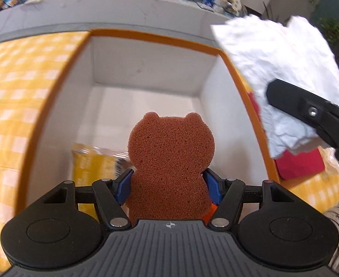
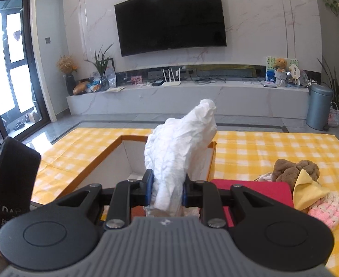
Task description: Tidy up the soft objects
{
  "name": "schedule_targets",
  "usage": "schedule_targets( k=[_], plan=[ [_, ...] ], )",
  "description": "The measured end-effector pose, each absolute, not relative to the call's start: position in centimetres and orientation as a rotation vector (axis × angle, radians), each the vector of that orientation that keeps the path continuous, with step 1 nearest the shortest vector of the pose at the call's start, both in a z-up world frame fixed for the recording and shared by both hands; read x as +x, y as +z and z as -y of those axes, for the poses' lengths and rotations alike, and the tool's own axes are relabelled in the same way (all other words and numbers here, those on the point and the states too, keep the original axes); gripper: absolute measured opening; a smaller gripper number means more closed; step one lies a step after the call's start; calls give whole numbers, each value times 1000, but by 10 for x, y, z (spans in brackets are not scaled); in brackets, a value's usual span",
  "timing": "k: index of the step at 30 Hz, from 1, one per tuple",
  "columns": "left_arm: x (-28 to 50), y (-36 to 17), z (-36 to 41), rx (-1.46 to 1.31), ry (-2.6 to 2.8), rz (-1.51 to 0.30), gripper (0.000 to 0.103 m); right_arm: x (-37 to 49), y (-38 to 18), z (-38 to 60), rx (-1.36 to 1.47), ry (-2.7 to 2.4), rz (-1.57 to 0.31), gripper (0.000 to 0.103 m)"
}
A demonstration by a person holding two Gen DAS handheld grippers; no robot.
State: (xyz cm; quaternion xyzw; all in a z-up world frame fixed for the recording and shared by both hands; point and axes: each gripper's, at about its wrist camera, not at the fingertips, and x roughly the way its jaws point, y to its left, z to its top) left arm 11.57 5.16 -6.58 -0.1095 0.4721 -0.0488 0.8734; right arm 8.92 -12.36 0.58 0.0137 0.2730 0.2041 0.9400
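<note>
1. Left gripper (image 1: 169, 184), blue pads pinched on the waist of a brown bear-shaped sponge (image 1: 171, 159), holds it upright over the orange-rimmed box (image 1: 146, 34).
2. Right gripper (image 2: 167, 191) is clamped on a crumpled white tissue (image 2: 181, 143), also above the box.
3. Both items likely v. light & squashy: sponge compresses, so grip mid-body; tissue tears easily, so grip the bunched part w/ gentle force.

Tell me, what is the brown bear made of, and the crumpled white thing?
The brown bear, squeezed in the left gripper, looks like sponge foam: its matte surface is full of tiny holes. The crumpled white thing in the right gripper looks like thin tissue paper or soft cloth, wrinkled all over; I can't tell which.
</note>
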Motion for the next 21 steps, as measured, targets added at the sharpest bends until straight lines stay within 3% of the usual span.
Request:
schedule_targets(
  k=[9,21],
  plan=[
    [101,-66,-50,-182,-48,-1011,90,81,9,125,13,430,-571,22],
    [80,-20,-92,-228,43,-877,90,78,13,102,-105,458,-590,22]
  ],
)
